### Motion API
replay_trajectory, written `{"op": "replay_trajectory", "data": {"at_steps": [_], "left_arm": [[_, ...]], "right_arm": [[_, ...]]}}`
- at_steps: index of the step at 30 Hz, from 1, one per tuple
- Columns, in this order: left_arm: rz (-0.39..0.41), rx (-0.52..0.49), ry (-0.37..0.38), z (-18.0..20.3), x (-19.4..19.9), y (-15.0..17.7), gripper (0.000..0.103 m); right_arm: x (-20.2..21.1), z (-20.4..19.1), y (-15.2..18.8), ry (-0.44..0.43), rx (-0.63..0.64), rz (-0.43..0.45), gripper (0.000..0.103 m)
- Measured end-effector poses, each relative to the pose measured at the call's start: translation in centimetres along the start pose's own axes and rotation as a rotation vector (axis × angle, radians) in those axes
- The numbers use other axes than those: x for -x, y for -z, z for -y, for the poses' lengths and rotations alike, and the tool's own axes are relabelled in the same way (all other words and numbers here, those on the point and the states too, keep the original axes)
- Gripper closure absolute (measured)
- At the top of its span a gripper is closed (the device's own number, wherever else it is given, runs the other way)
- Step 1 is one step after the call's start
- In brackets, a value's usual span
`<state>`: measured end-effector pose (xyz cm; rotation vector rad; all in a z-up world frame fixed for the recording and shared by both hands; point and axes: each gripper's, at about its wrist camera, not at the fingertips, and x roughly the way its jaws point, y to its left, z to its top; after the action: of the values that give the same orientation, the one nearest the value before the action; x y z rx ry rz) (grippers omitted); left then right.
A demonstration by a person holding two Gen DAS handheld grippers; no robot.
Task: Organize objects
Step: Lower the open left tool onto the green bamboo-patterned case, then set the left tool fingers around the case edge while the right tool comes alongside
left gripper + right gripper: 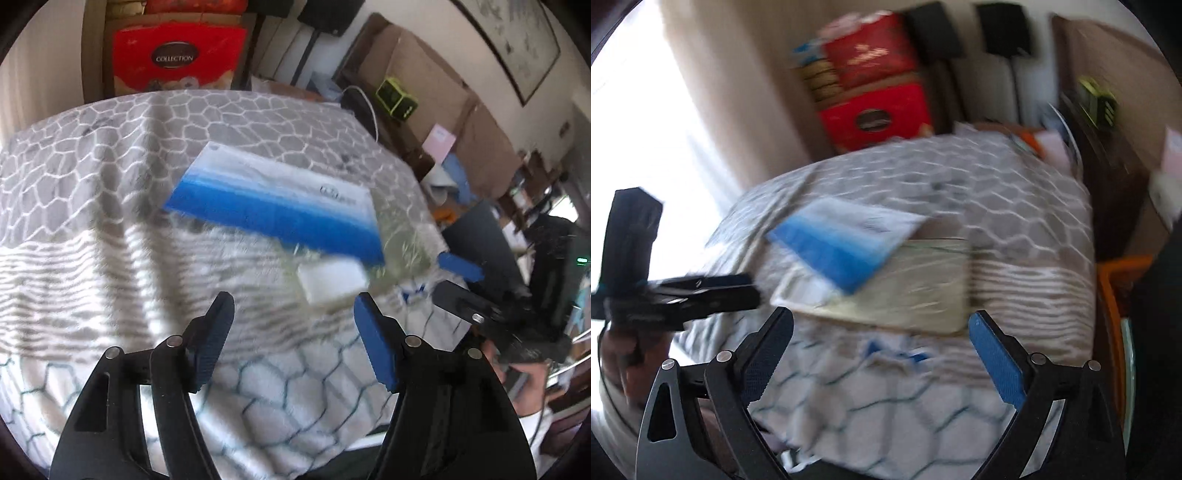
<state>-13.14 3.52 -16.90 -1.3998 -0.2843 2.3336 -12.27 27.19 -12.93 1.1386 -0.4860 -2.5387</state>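
A blue-and-white booklet (275,201) lies flat on the patterned bedspread (110,229), and in the left wrist view it sits at about twelve o'clock from the left gripper (293,339), well apart from its tips. The booklet overlaps a larger pale, greenish flat item (916,291) beneath it, which sticks out toward four o'clock of the booklet in the right wrist view; whether that is a folder or a plastic sleeve I cannot tell through the blur. A small white block (332,282) rests just at the booklet's near edge, slightly toward one o'clock from the left gripper. The left gripper's jaws stand apart with nothing between them, only bedspread showing in the gap. The right gripper (881,352) is spread wide too, empty, hanging over the near part of the bedspread with the pale item's edge at its twelve o'clock. In the left wrist view the right gripper comes in from three o'clock, a hand (524,387) gripping its handle. Beyond the bed, at about eleven o'clock in the left wrist view, a red box (177,59) marked COLLECTION stands against the wall, and a green gadget (397,98) sits at about one o'clock.
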Motion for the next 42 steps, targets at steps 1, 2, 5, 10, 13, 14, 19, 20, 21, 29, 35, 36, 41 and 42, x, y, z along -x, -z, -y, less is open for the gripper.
{"op": "replay_trajectory", "data": {"at_steps": [1, 2, 5, 10, 13, 14, 19, 20, 21, 29, 35, 36, 41, 42], "left_arm": [[0.006, -0.002, 0.007, 0.3, -0.4, -0.4, 0.039], [0.009, -0.004, 0.015, 0.4, -0.7, -0.7, 0.039], [-0.02, -0.009, 0.043, 1.1, -2.2, -1.2, 0.053], [-0.026, -0.082, -0.016, 3.1, -1.9, -0.1, 0.054], [-0.022, -0.115, -0.028, 3.7, -0.1, 1.3, 0.054], [-0.028, -0.124, -0.03, 3.7, 0.6, 2.0, 0.054], [-0.098, -0.08, 0.018, 2.2, 1.3, 3.9, 0.057], [-0.117, -0.065, 0.023, 1.8, 1.2, 4.1, 0.059], [-0.128, -0.055, 0.027, 1.6, 1.1, 4.2, 0.06], [-0.119, 0.005, -0.007, 1.2, 1.1, 4.3, 0.075], [-0.116, 0.029, -0.011, 0.6, 0.9, 4.3, 0.084], [-0.114, 0.031, -0.014, 0.5, 1.0, 4.3, 0.086], [-0.098, 0.062, -0.002, -0.1, 1.0, 4.5, 0.09], [-0.094, 0.062, -0.003, -0.1, 0.9, 4.5, 0.09]], "right_arm": [[-0.4, 0.6, -0.1, -0.013, -0.018, -0.006, 0.006], [-0.7, 1.0, -0.1, -0.036, -0.032, -0.011, 0.005], [-0.7, 1.0, -0.1, -0.113, -0.039, -0.004, 0.005], [0.0, 0.4, 0.3, -0.122, -0.021, -0.02, 0.003], [1.3, -0.8, 1.0, -0.153, 0.006, -0.032, 0.003], [1.8, -1.4, 1.5, -0.165, 0.021, -0.036, 0.003], [2.3, -3.5, 3.5, -0.155, 0.067, -0.108, 0.002], [2.0, -3.9, 3.8, -0.141, 0.069, -0.124, 0.001], [1.7, -4.1, 4.0, -0.119, 0.078, -0.134, 0.0], [-0.1, -5.9, 3.6, 0.067, 0.12, -0.197, 0.0], [-2.2, -6.8, 2.5, 0.198, 0.134, -0.301, 0.0], [-2.4, -7.0, 2.4, 0.215, 0.131, -0.32, 0.0], [-3.1, -7.0, 1.8, 0.253, 0.078, -0.422, 0.0], [-3.3, -7.0, 1.6, 0.258, 0.073, -0.439, 0.0]]}}
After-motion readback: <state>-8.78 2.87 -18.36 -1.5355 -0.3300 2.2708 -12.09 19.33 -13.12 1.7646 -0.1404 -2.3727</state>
